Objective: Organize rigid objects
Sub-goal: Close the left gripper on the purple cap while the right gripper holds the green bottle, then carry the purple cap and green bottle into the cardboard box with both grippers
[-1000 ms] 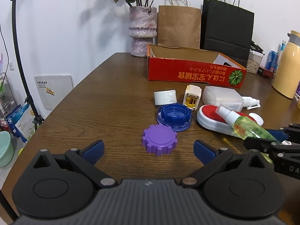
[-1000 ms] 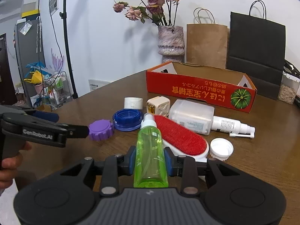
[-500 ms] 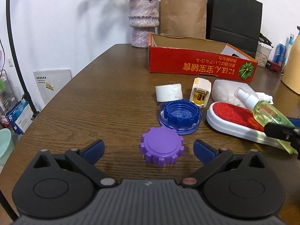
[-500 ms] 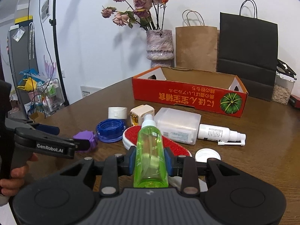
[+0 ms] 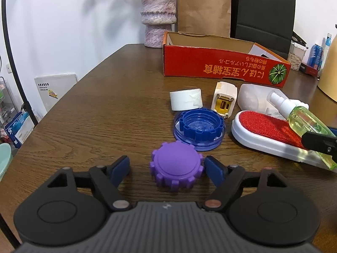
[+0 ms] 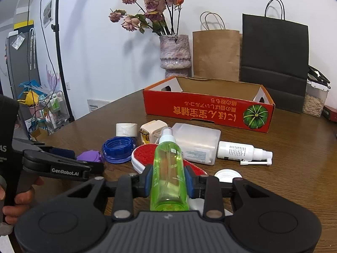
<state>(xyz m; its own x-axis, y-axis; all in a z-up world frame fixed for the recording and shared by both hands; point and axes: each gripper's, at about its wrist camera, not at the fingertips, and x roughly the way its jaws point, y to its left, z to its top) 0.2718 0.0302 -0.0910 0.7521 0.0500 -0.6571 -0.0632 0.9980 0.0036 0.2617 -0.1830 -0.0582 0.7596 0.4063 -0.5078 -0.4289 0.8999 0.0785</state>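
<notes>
A purple toothed cap (image 5: 175, 166) lies on the brown table (image 5: 105, 109), between the fingers of my left gripper (image 5: 166, 161). Its jaws are closing. The right pad is almost at the cap's rim and the left pad stands a little apart from it. In the right wrist view my right gripper (image 6: 168, 176) is shut on a green spray bottle (image 6: 167, 168), held just above a red-bristled brush (image 6: 145, 154). The open red cardboard box (image 6: 200, 109) stands behind the loose items.
A blue lid (image 5: 199, 126), white cap (image 5: 185, 100) and cream charger (image 5: 224, 99) lie just beyond the purple cap. A translucent box (image 6: 198, 143), white spray bottle (image 6: 238, 150) and white lid (image 6: 227, 174) lie right. Vase (image 5: 158, 16) and paper bags (image 5: 204, 10) line the back.
My left gripper has come forward and down over the purple cap, and its jaws have narrowed around it. The right gripper keeps its hold on the green bottle.
</notes>
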